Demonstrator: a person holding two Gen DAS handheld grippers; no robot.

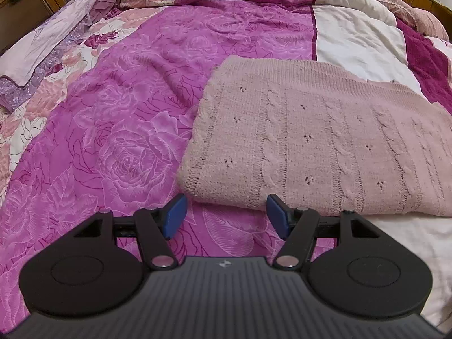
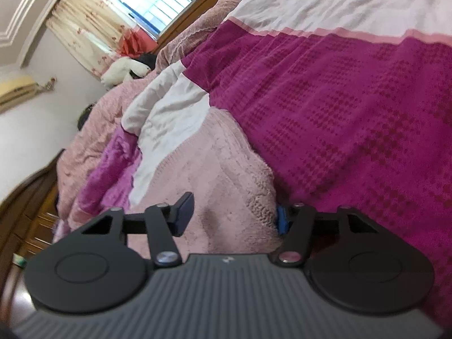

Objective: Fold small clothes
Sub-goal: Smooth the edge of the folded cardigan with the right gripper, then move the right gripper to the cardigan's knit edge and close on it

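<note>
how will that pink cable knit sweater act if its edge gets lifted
The pink cable-knit sweater will probably drape and sag: it lies soft and folded on the bedspread. Its thick knit likely grips pads rather than slipping. With the right gripper around only one edge, the folded layers may slide apart.

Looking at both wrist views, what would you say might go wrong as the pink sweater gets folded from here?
1. The right gripper straddles a bulky bunched edge of the pink knit sweater; it may catch only the top layer.
2. The left gripper is open and short of the sweater's near edge, so that side could drag.
3. The rumpled quilt underneath could get pinched too.
</note>
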